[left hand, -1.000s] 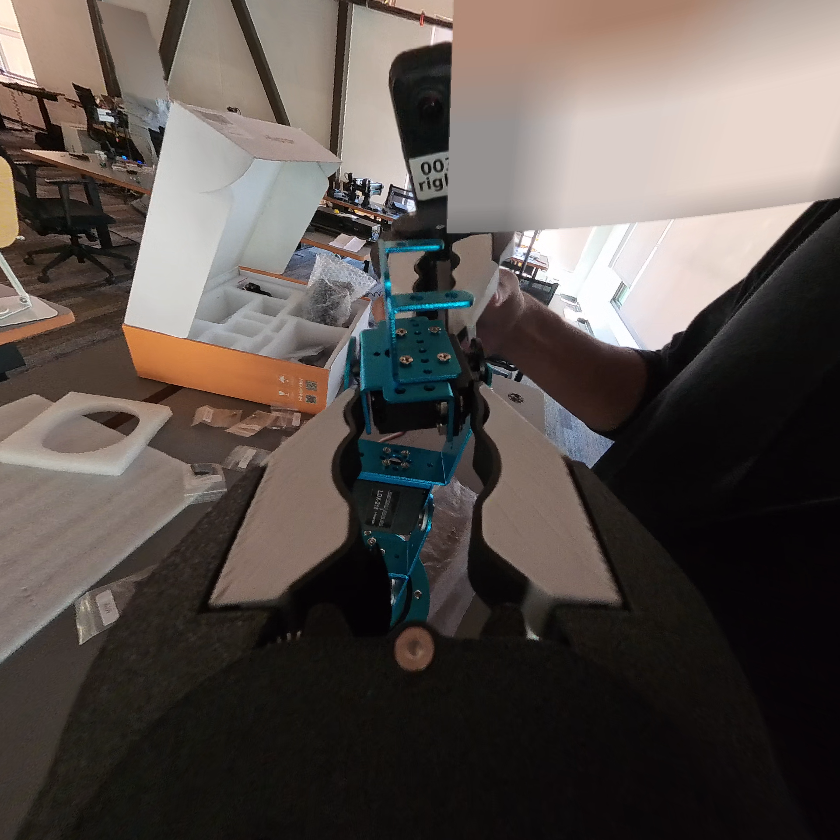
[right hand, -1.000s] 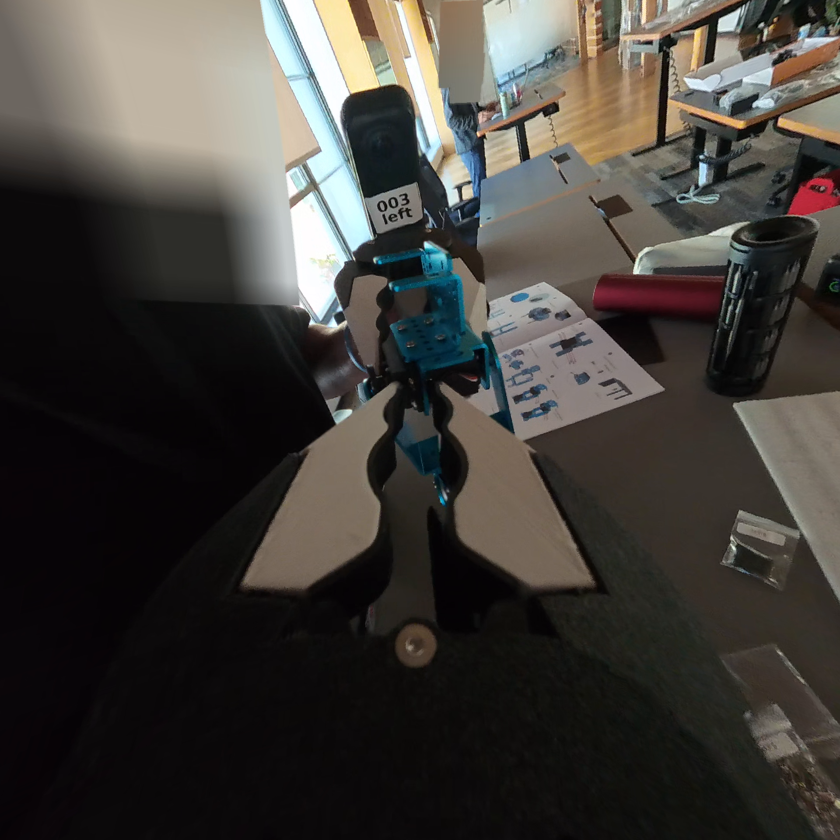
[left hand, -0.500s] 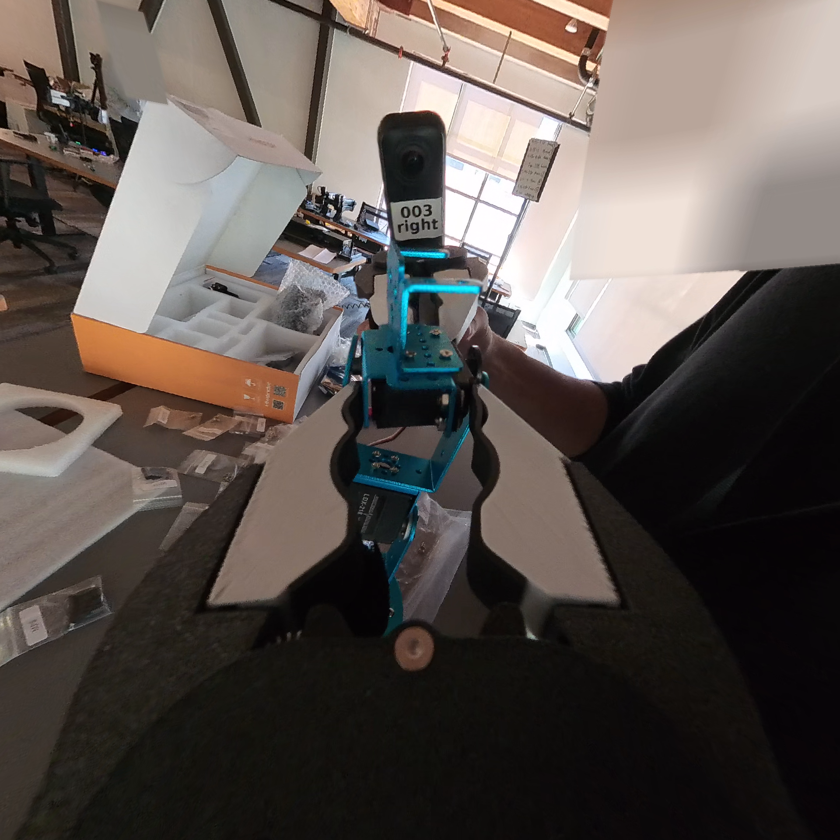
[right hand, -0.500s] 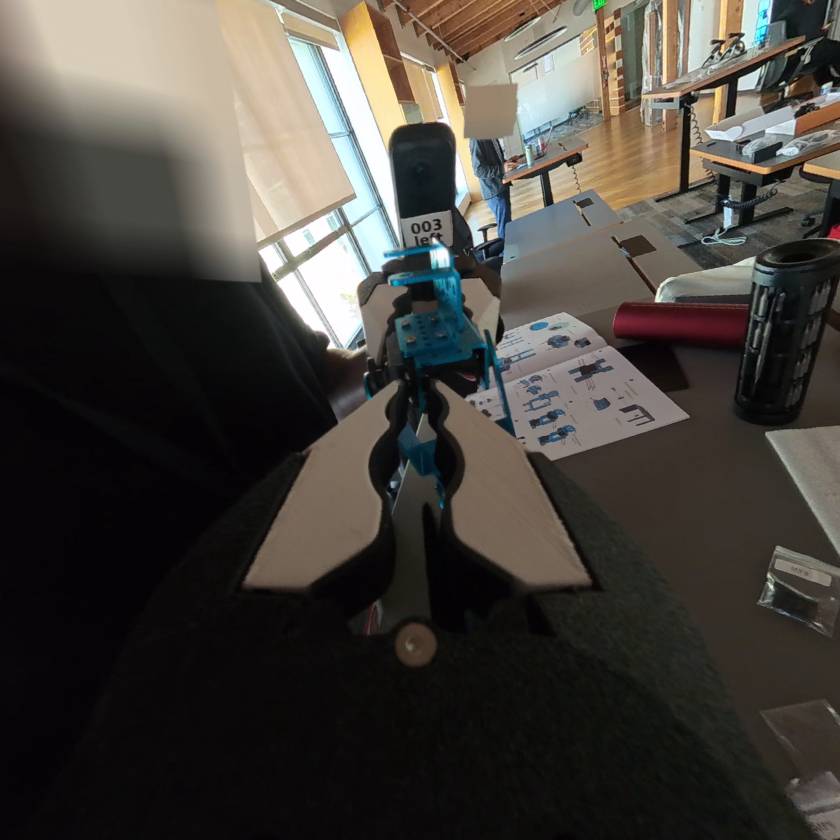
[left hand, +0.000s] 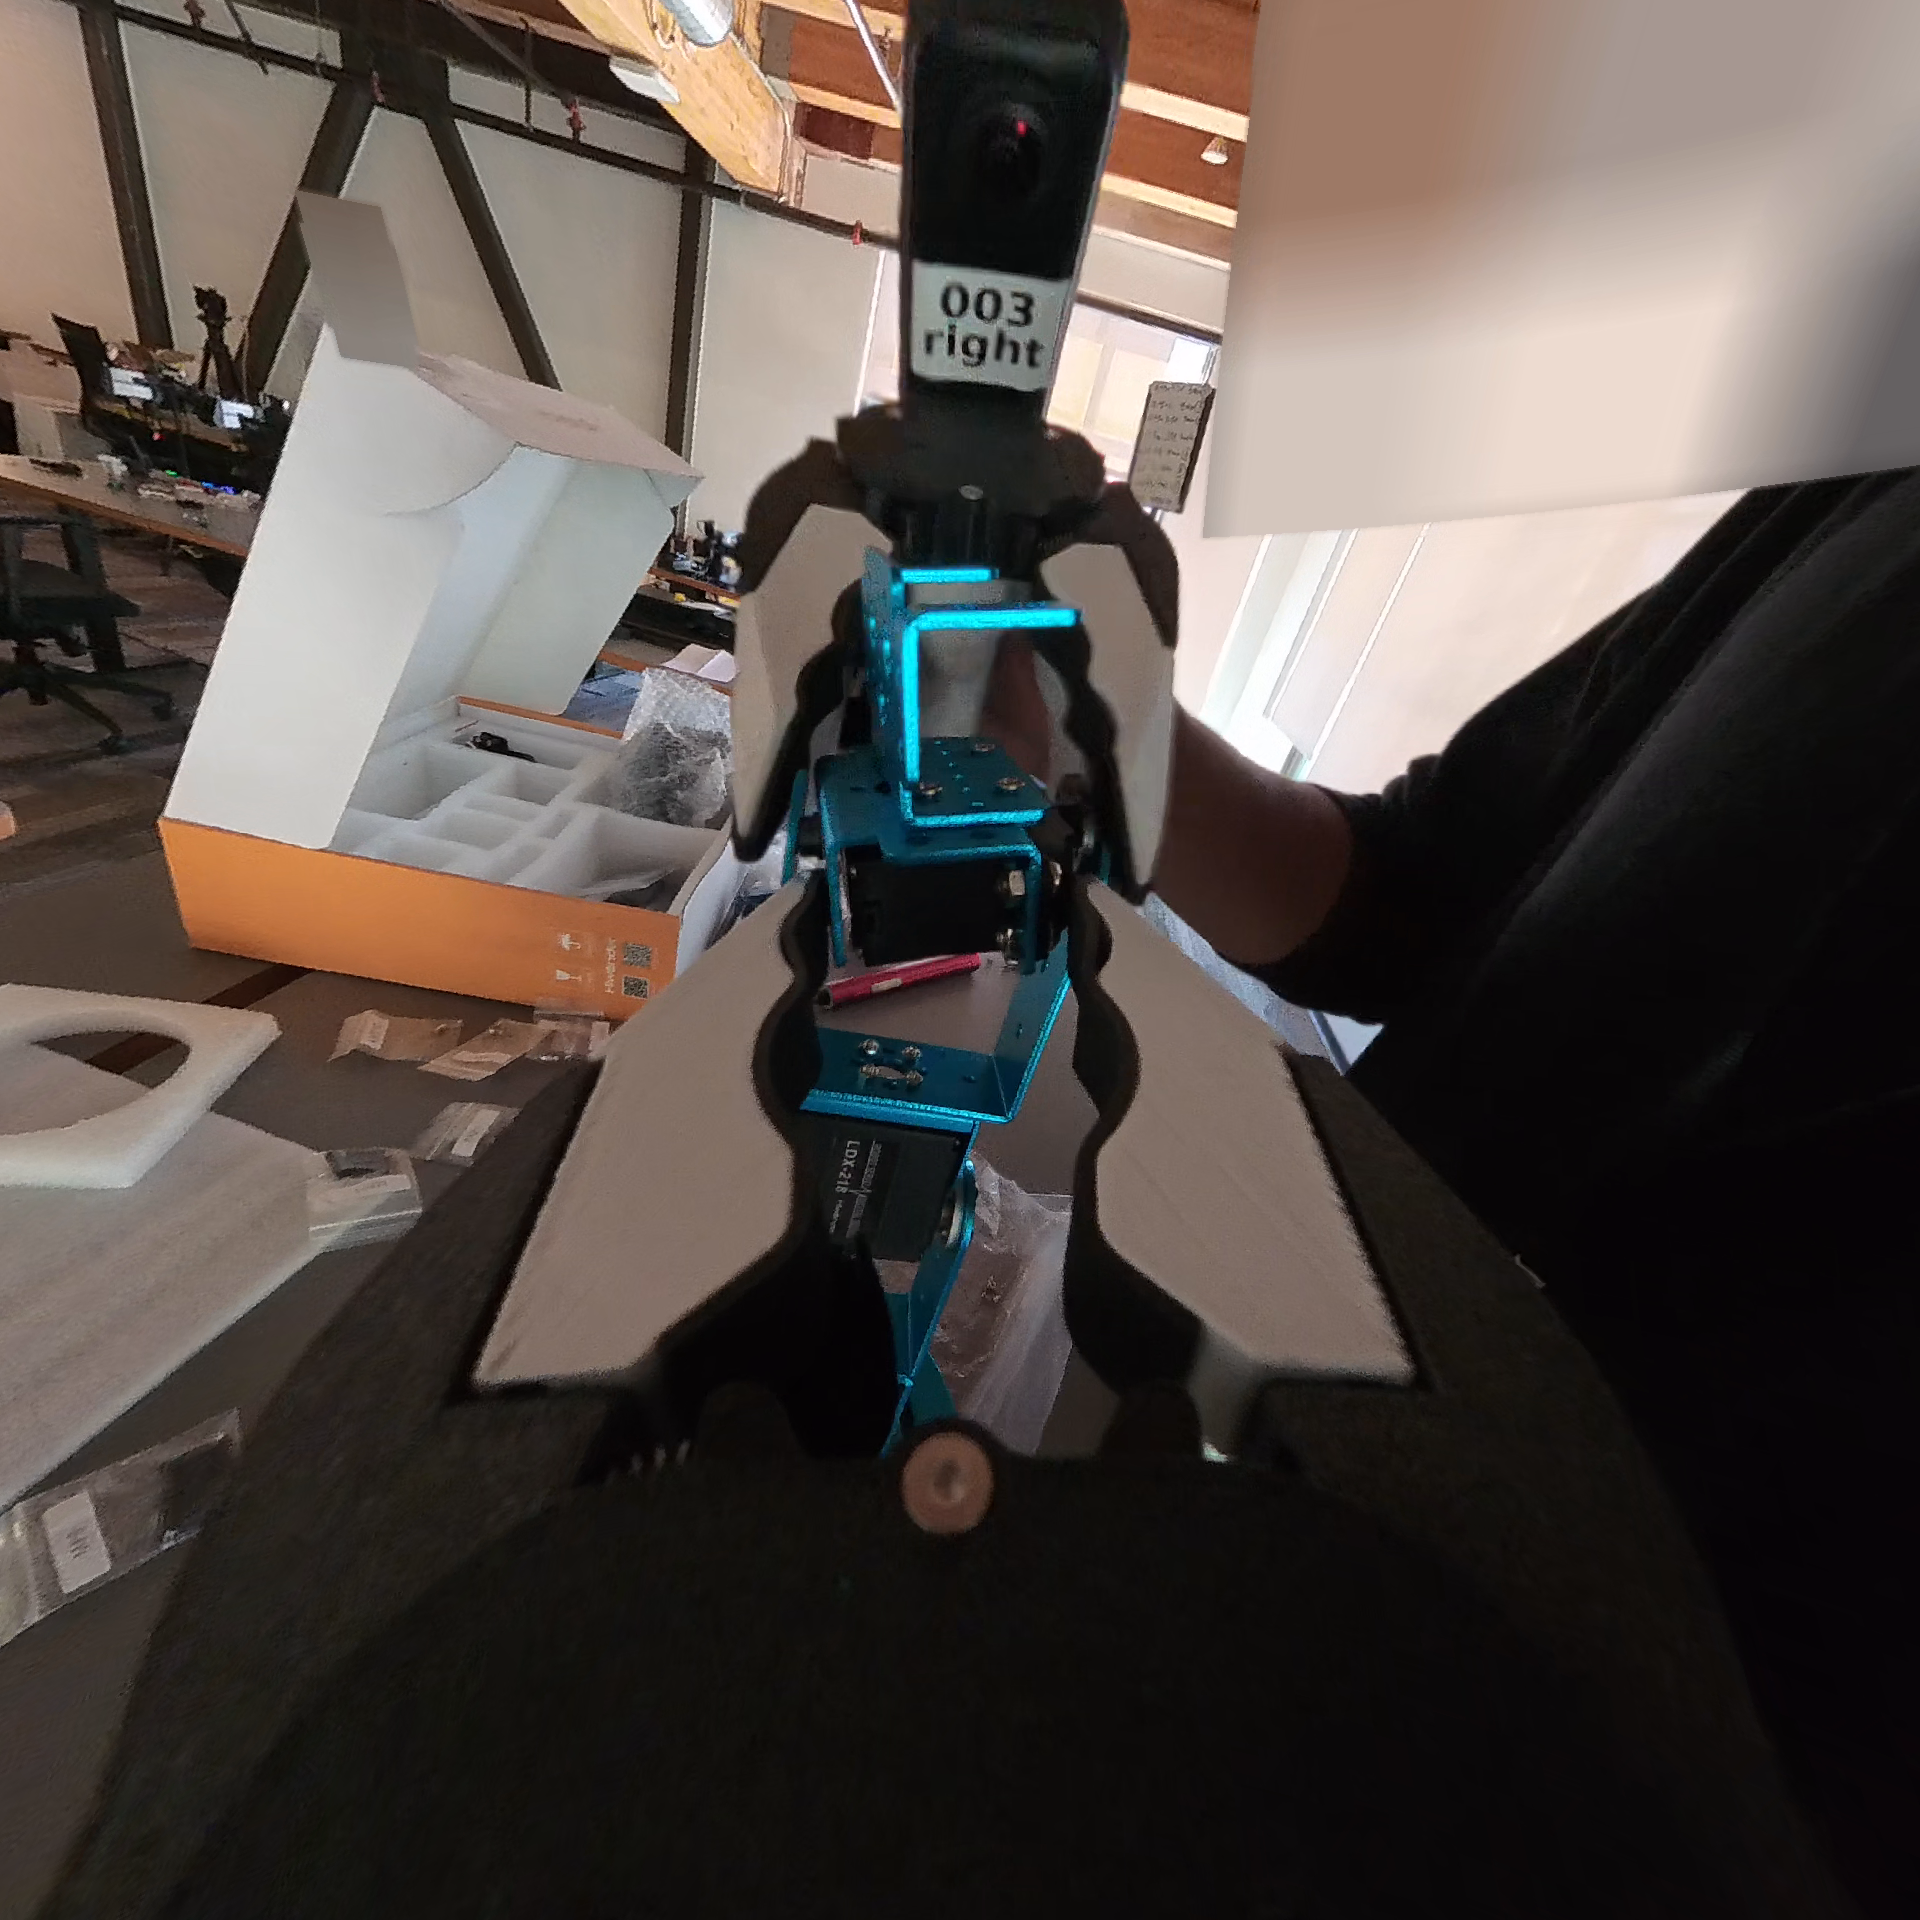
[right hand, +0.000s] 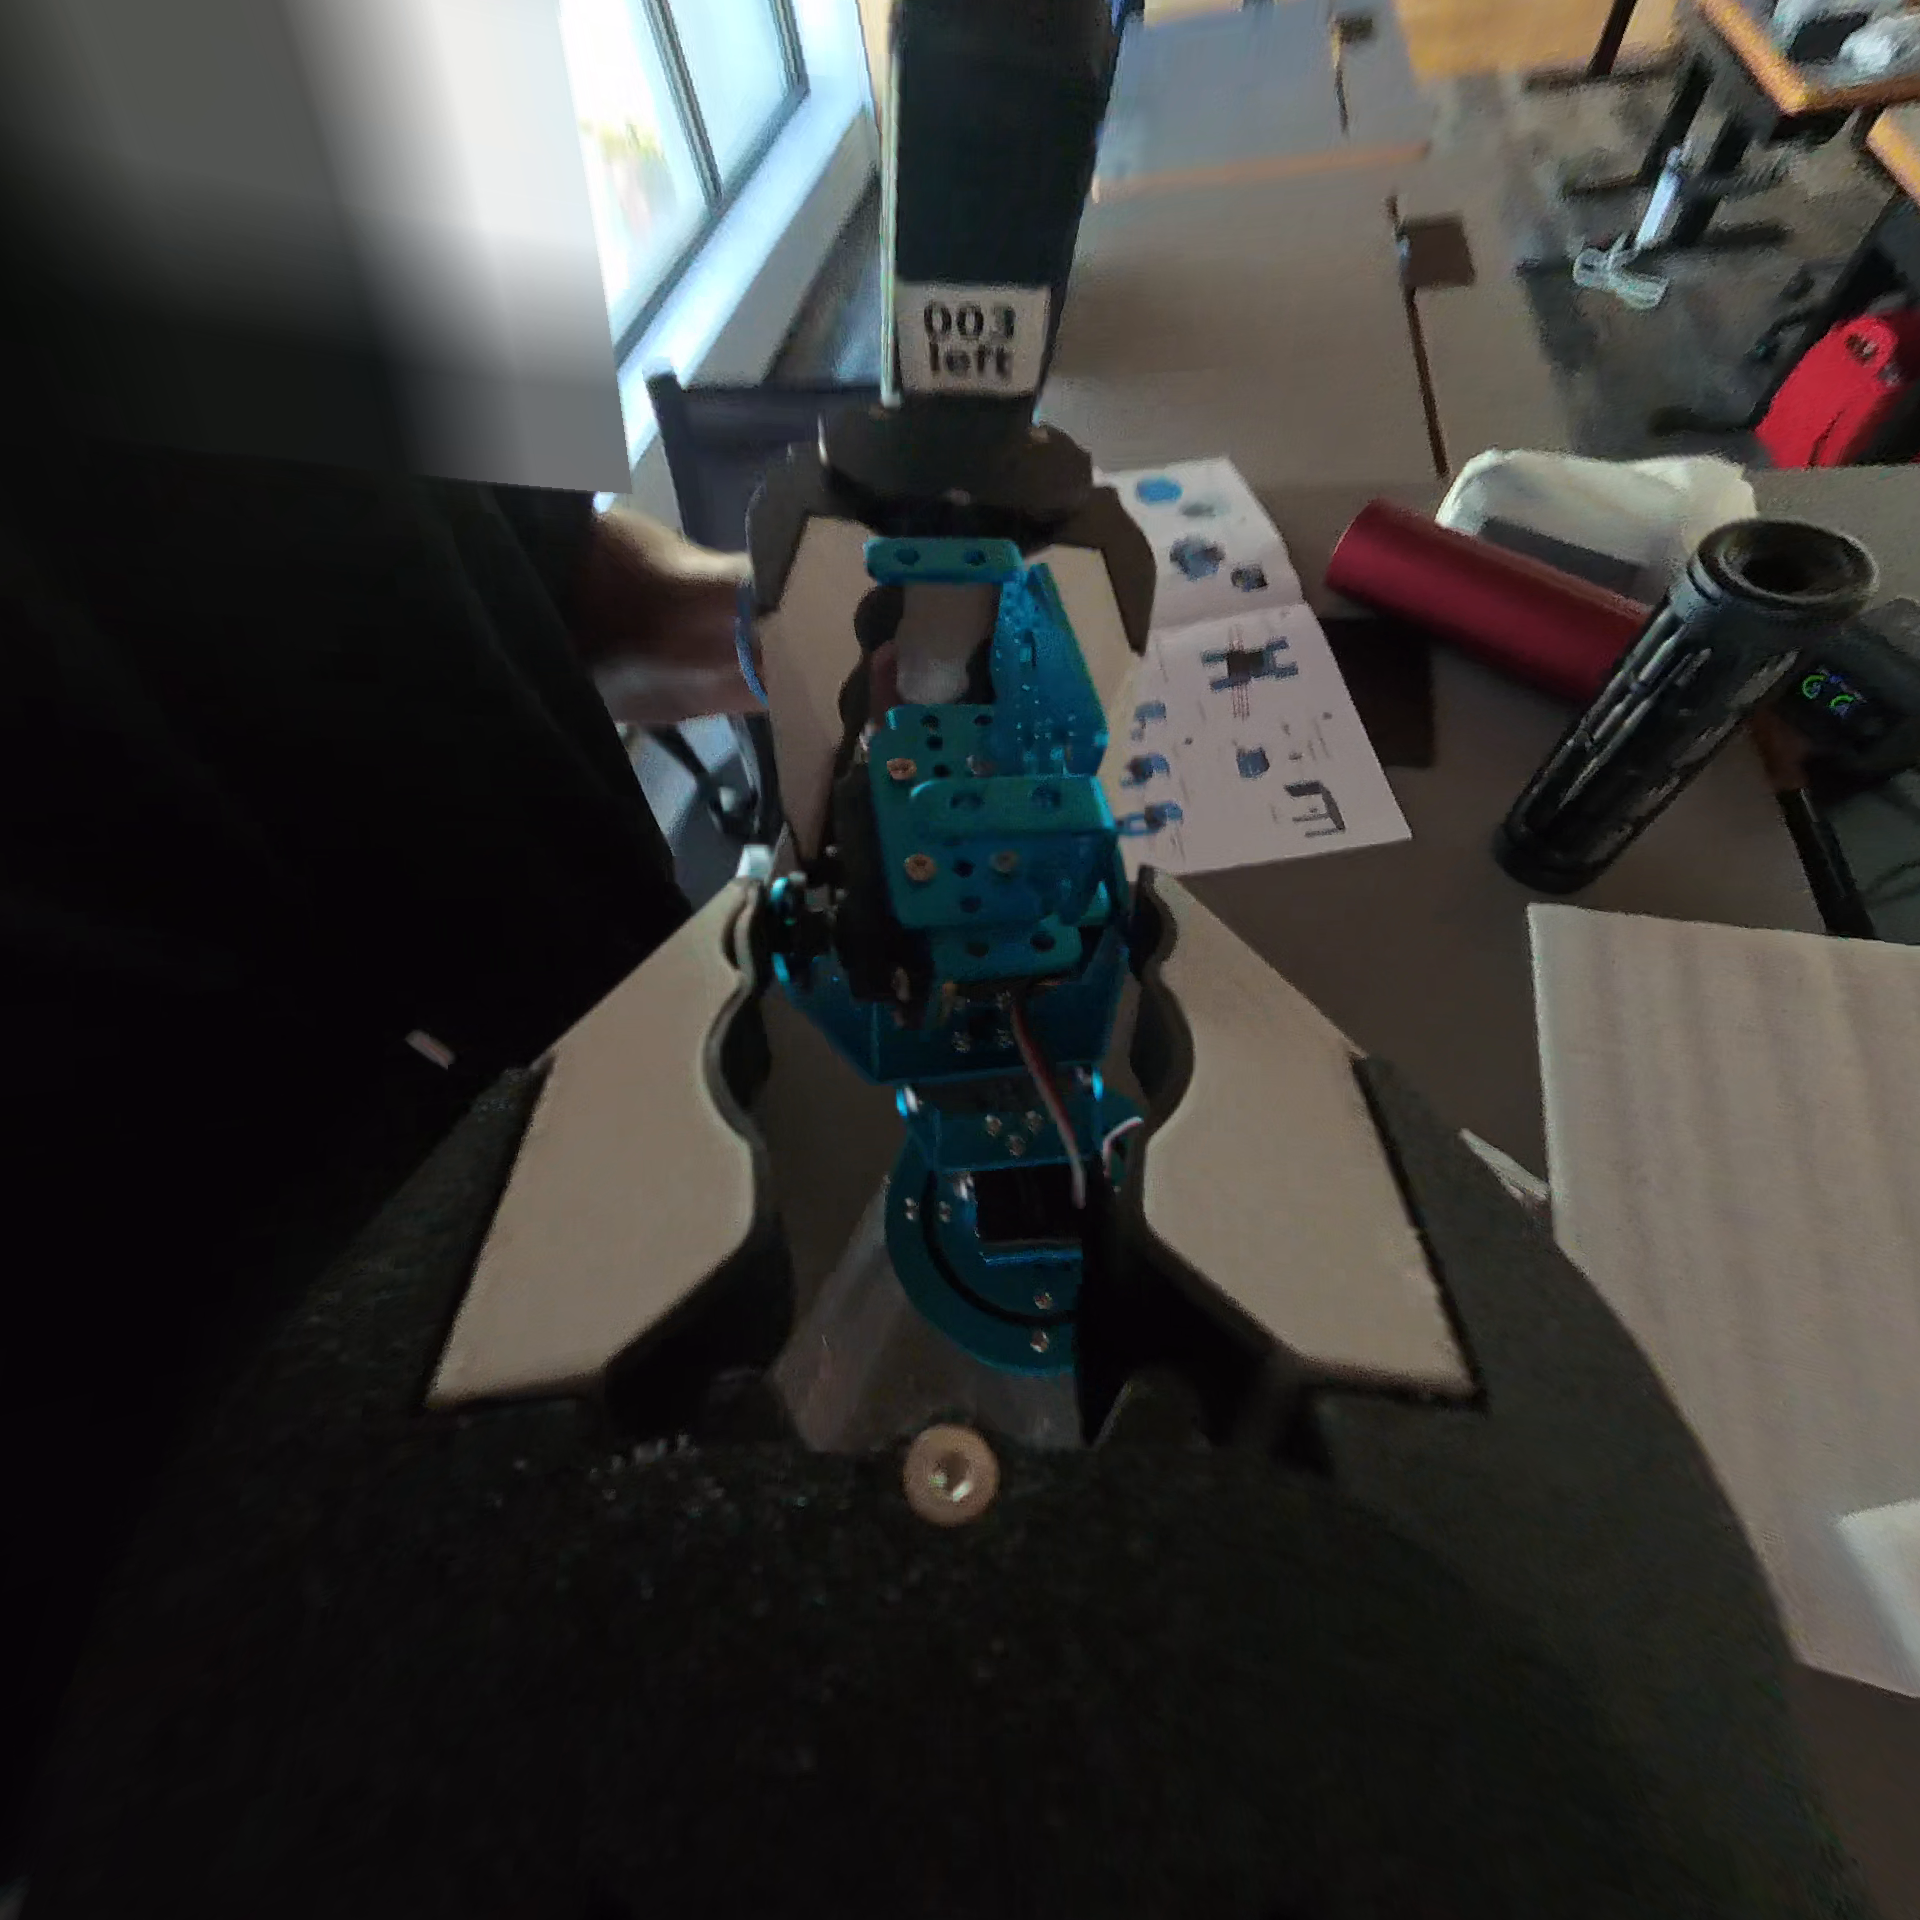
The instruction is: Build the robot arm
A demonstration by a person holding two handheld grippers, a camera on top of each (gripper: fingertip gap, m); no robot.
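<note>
Now the left gripper (left hand: 940, 914) and right gripper (right hand: 940, 904) each pinch the blue bracket assembly (left hand: 935, 862) from opposite ends, above the table (left hand: 125, 935). Since earlier, they have closed together; right's fingers appear spread wider, though blurred.

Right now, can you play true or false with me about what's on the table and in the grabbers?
1. Both the left gripper and the right gripper have the blue robot arm between their fingers. True.
2. The orange and white box is closed. False: its lid is up and white foam compartments show inside.
3. An open instruction booklet lies on the table. True.
4. The red cylinder stands upright. False: it lies on its side, behind the booklet and beside the black cylinder.
</note>
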